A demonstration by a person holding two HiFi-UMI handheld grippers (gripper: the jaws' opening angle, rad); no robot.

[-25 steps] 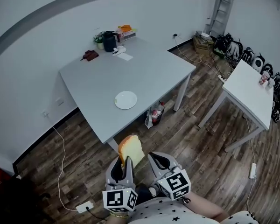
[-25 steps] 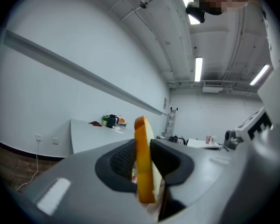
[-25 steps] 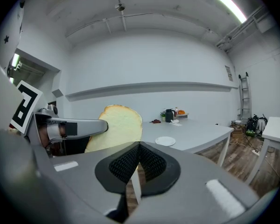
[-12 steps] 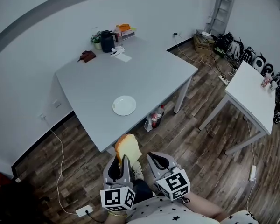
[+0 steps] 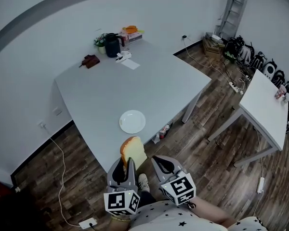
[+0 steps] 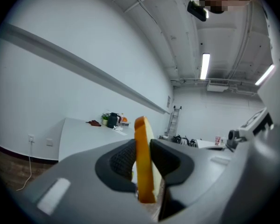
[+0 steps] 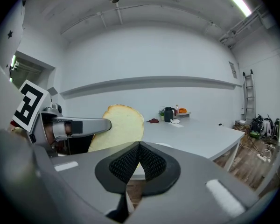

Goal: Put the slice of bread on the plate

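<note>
A slice of bread point(image 5: 133, 151) with a golden crust stands on edge in my left gripper point(image 5: 125, 168), which is shut on its lower part. In the left gripper view the bread point(image 6: 141, 139) sits between the two dark pads. It hangs just short of the grey table's near corner point(image 5: 102, 153). The round white plate point(image 5: 133, 121) lies on the table close to that corner, a little beyond the bread. My right gripper point(image 5: 164, 166) is beside the left one, to its right, shut with nothing in it. In the right gripper view the bread point(image 7: 121, 124) shows to the left.
At the table's far end stand a black kettle point(image 5: 112, 44), a brown item point(image 5: 90, 60) and a paper point(image 5: 130, 64). Bags point(image 5: 163, 131) lie under the table. A white table point(image 5: 267, 105) is at right, with backpacks point(image 5: 250, 57) and a ladder point(image 5: 231, 8) behind it.
Both grippers have moved forward toward the table with the bread still held; the table's near corner and the plate now lie closer to the bread.
</note>
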